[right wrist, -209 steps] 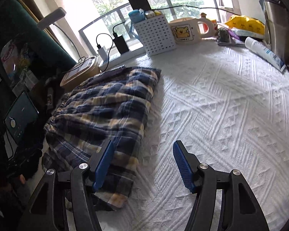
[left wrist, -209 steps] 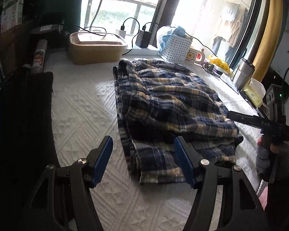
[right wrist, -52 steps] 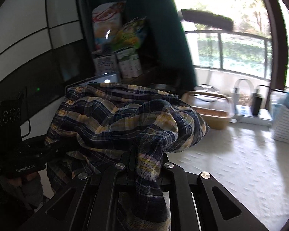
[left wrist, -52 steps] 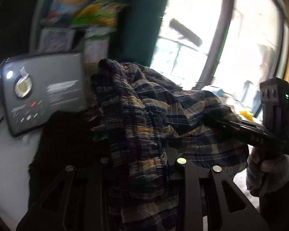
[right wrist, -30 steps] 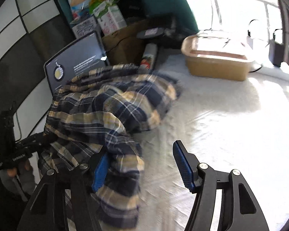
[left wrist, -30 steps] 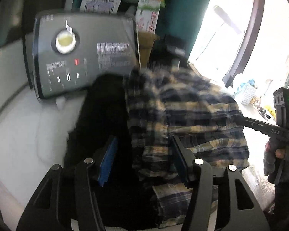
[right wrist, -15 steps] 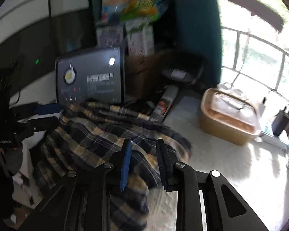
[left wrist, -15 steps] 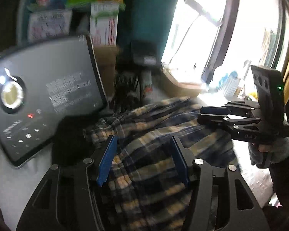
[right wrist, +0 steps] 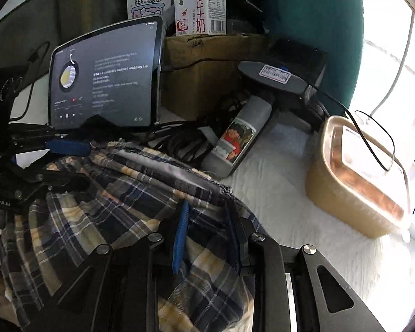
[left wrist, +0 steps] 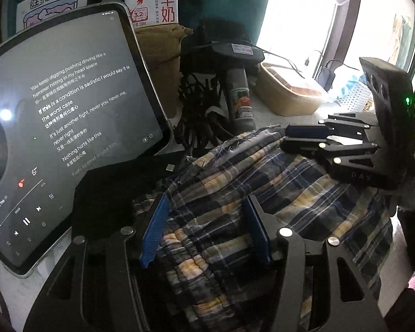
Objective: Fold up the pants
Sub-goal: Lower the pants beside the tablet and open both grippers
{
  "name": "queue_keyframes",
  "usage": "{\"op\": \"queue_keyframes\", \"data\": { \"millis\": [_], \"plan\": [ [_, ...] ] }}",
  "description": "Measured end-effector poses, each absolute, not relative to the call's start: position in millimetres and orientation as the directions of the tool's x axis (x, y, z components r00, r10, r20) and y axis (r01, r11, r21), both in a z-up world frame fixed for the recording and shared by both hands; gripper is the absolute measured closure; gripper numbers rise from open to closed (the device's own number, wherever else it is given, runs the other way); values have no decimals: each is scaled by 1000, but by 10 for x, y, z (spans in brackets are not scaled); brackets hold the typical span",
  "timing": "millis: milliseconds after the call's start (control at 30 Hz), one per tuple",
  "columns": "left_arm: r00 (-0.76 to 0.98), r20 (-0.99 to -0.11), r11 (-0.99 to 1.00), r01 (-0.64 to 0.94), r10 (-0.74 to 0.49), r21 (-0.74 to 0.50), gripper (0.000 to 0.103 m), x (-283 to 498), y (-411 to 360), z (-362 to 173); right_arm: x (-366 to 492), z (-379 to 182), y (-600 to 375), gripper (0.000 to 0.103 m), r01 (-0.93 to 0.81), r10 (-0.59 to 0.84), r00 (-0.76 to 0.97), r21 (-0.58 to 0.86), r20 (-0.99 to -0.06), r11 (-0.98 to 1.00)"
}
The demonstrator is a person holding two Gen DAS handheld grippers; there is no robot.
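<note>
A: Where are the plaid pants [left wrist: 265, 193]?

B: Bunched on the white bed cover [right wrist: 285, 193], just before the tablet [left wrist: 63, 127].

A: And each hand-held gripper?

B: The left hand-held gripper [left wrist: 206, 232] stands apart, cloth between its pads. The right hand-held gripper [right wrist: 207, 232] has just narrowed; whether it pinches cloth I cannot tell.

A: Only the right view?

B: The milk carton's [right wrist: 200, 8] whole front, and the tan box [right wrist: 354, 179] close up.

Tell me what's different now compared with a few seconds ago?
The plaid pants, once folded mid-bed, were lifted, carried toward the tablet and put down beside it. The right gripper, whose jaws have just been closing, has pants cloth between them; the left gripper stands open over the cloth. The tablet and tan box stayed put.
</note>
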State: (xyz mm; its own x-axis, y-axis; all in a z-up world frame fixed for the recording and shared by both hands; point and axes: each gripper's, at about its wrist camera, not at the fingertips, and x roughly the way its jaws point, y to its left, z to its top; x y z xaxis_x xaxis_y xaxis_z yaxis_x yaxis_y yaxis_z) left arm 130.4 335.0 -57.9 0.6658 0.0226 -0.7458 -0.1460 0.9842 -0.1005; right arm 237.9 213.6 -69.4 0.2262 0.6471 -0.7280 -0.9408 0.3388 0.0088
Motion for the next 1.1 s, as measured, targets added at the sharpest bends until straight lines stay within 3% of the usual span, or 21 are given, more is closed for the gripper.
{"op": "queue_keyframes", "data": {
  "millis": [333, 667, 900, 1100],
  "plan": [
    [724, -688, 984, -149, 38, -102, 46, 982, 3186, -257, 2335, -211, 1696, 75, -924, 704, 243, 61, -668, 377],
    [682, -731, 978, -146, -9, -148, 46, 974, 3186, -597, 1896, -667, 1571, 76, -947, 611, 179, 34, -772, 320],
    [687, -727, 973, -185, 27, -139, 46, 903, 3130, -481, 1855, -618, 1307, 75, -935, 603, 184, 52, -776, 351],
    [736, -672, 970, -211, 79, -118, 46, 651, 2877, -305, 1778, -422, 876, 74, -913, 619, 227, 57, -752, 405]
  ]
}}
